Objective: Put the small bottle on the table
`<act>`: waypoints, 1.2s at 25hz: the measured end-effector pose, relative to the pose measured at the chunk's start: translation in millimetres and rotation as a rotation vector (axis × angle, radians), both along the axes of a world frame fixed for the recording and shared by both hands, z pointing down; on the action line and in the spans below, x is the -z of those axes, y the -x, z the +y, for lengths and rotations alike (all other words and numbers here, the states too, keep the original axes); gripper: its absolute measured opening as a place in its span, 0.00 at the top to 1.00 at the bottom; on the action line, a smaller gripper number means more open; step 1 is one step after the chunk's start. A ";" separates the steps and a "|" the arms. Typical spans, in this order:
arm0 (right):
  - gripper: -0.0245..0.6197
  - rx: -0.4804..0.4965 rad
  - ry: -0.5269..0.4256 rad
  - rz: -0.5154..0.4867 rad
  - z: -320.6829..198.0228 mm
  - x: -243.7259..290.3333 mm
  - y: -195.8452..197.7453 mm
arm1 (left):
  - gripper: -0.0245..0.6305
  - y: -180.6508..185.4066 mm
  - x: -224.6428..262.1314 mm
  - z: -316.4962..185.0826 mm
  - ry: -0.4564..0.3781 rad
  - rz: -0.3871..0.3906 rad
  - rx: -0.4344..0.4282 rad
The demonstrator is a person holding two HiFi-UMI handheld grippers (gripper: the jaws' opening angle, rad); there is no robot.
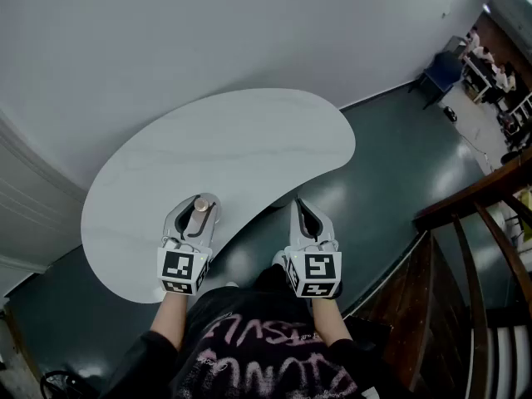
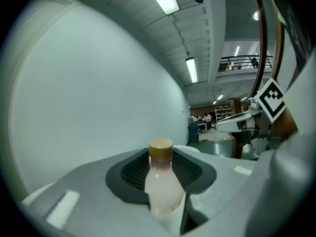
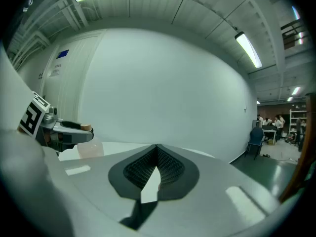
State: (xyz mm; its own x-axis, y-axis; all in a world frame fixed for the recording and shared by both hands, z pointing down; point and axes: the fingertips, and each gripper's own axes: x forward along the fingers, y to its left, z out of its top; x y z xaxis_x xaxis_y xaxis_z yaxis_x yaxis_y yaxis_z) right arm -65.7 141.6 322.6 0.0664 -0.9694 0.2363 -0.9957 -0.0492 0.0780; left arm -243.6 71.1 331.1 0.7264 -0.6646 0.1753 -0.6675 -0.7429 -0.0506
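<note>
The small bottle [image 1: 198,216], pale milky pink with a tan cap, stands upright between the jaws of my left gripper [image 1: 198,206], which is shut on it over the near left part of the white kidney-shaped table [image 1: 241,140]. In the left gripper view the bottle [image 2: 160,184] fills the gap between the dark pads [image 2: 131,174]. I cannot tell whether its base touches the tabletop. My right gripper [image 1: 299,204] is shut and empty, with its tip at the table's near edge. The right gripper view shows its pads [image 3: 168,169] pressed together and the bottle [image 3: 92,149] off to the left.
A white wall [image 1: 208,32] runs behind the table. Dark teal floor [image 1: 391,165] lies to the right and front. A wooden stair railing [image 1: 482,223] stands at the right. A blue chair [image 1: 440,71] and desks with people are far off at the upper right.
</note>
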 end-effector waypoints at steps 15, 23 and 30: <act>0.95 -0.018 -0.028 -0.007 8.0 4.7 -4.8 | 0.74 -2.7 -0.2 5.7 -0.003 0.008 -0.011; 0.95 -0.028 -0.015 -0.006 21.2 1.2 -4.4 | 0.74 -1.6 -1.6 12.2 0.005 0.007 -0.015; 0.95 -0.046 -0.020 -0.007 32.6 0.7 -12.1 | 0.74 -9.9 -6.6 19.7 0.003 0.013 -0.036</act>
State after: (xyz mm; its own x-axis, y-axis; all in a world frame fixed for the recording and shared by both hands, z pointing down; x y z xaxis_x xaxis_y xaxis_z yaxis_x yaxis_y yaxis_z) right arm -53.5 174.1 321.9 0.1095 -0.9698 0.2180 -0.9929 -0.0965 0.0694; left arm -233.7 90.8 337.8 0.7520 -0.6375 0.1674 -0.6410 -0.7665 -0.0397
